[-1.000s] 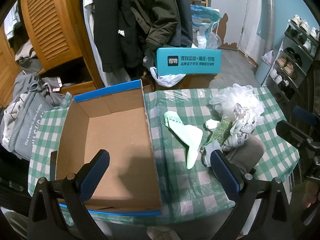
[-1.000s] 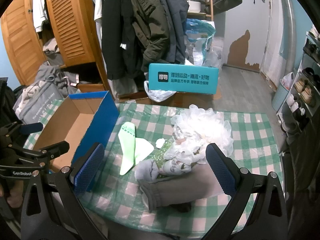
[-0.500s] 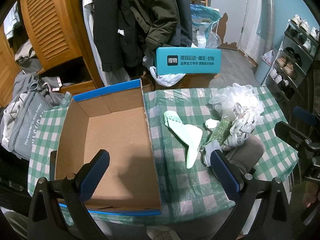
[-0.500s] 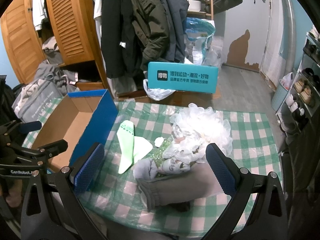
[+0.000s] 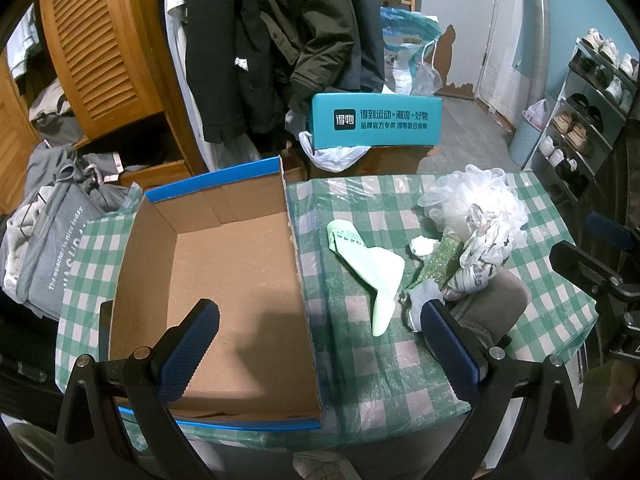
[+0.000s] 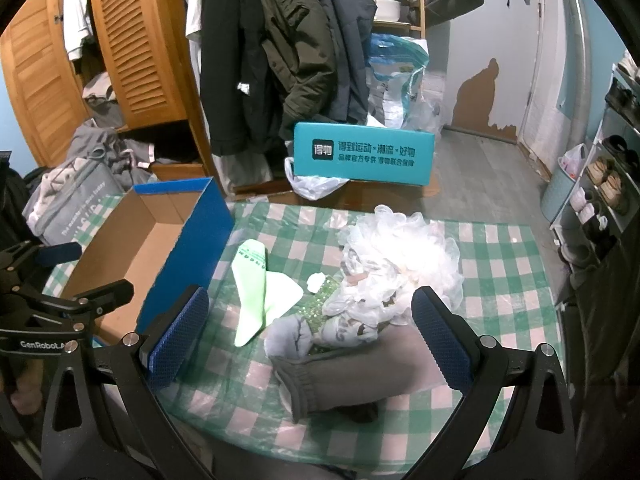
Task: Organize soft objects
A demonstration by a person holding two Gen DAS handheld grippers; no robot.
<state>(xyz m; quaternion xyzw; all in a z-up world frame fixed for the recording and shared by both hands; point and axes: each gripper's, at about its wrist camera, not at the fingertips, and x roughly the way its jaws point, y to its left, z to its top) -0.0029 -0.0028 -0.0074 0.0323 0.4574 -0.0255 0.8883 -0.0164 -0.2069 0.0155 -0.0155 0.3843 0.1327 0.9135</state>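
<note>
Both hand-held grippers hover with their blue-padded fingers spread wide apart and nothing between them: the left hand-held gripper (image 5: 318,348) hangs over the near edge of the cardboard box (image 5: 224,280), and the right hand-held gripper (image 6: 308,336) hangs over the near side of the soft pile. One cardboard box sits on the left part of the desk (image 5: 360,360), which is covered in a green-and-white checked cloth; the box is brown inside with a blue rim and outer wall, and its floor is bare. The soft things lie to the right of the box, on the cloth. One pale mint-green sock (image 6: 252,292) lies flat just beside the box wall, with a lighter folded piece under its toe end. One frilly white mesh bath pouf (image 6: 404,256) sits farther right, the bulkiest item. Against it lean one green glittery piece (image 6: 320,300), one small white wad (image 6: 316,280) and one crumpled white cloth with dark print (image 5: 476,268). One light grey bundled sock (image 6: 288,338) touches one large dark grey ribbed sock (image 6: 360,372), which lies nearest the desk's front edge. Behind the desk stands one teal shoebox (image 6: 364,154) with printed characters.
</note>
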